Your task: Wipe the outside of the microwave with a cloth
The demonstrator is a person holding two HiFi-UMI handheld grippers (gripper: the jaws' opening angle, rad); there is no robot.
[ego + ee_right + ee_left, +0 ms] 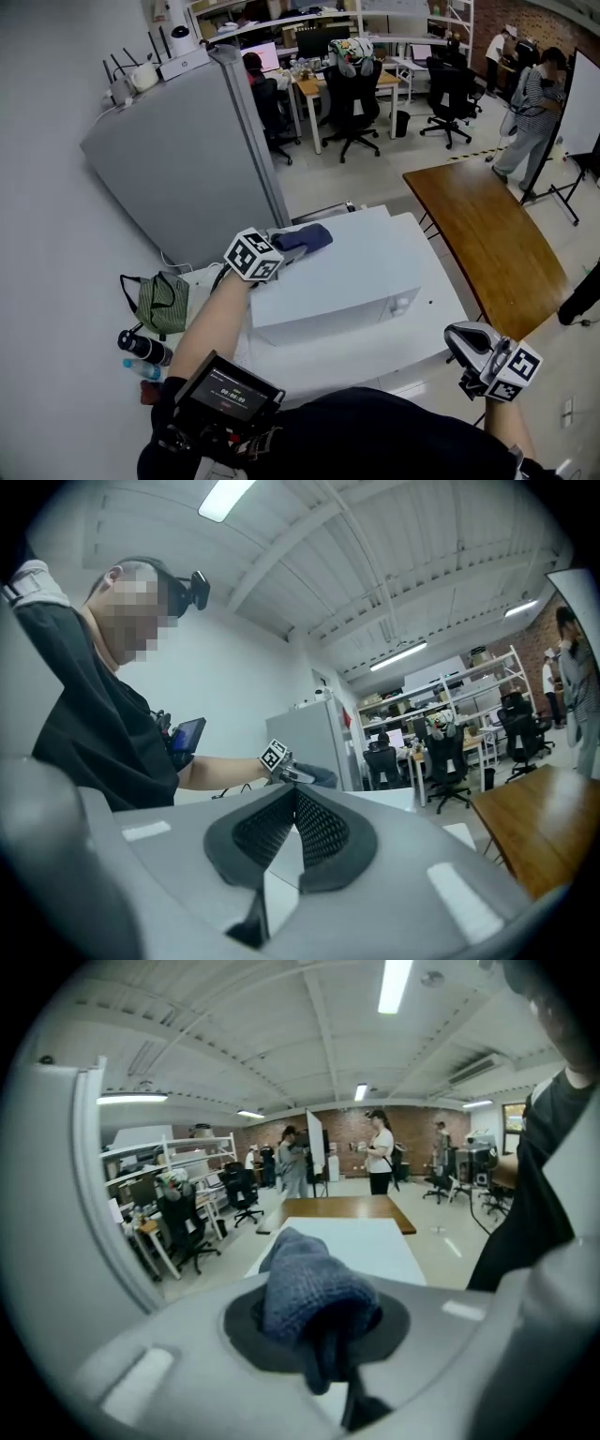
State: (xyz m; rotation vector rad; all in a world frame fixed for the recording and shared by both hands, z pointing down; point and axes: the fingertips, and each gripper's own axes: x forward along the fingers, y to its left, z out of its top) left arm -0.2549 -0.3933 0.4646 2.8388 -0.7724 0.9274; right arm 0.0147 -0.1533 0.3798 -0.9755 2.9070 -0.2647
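Note:
The white microwave (pixel 352 272) stands on a white table (pixel 309 354) in the middle of the head view. My left gripper (pixel 284 247) rests at the microwave's top back-left corner, shut on a dark blue cloth (pixel 306 238) that lies on the top panel. In the left gripper view the cloth (pixel 309 1288) bulges out between the jaws of the left gripper (pixel 317 1326), with the white microwave top (pixel 361 1241) beyond. My right gripper (pixel 457 339) hangs low at the right, off the microwave's front right corner. Seen from its own camera, the right gripper (pixel 294 797) has its pads pressed together on nothing.
A tall grey cabinet (pixel 178 159) stands behind the microwave on the left. A green bag (pixel 161 302) and a bottle (pixel 142 347) lie at the table's left end. A brown wooden table (pixel 487 234) runs along the right. Office chairs (pixel 352 103) and people (pixel 530 112) are farther back.

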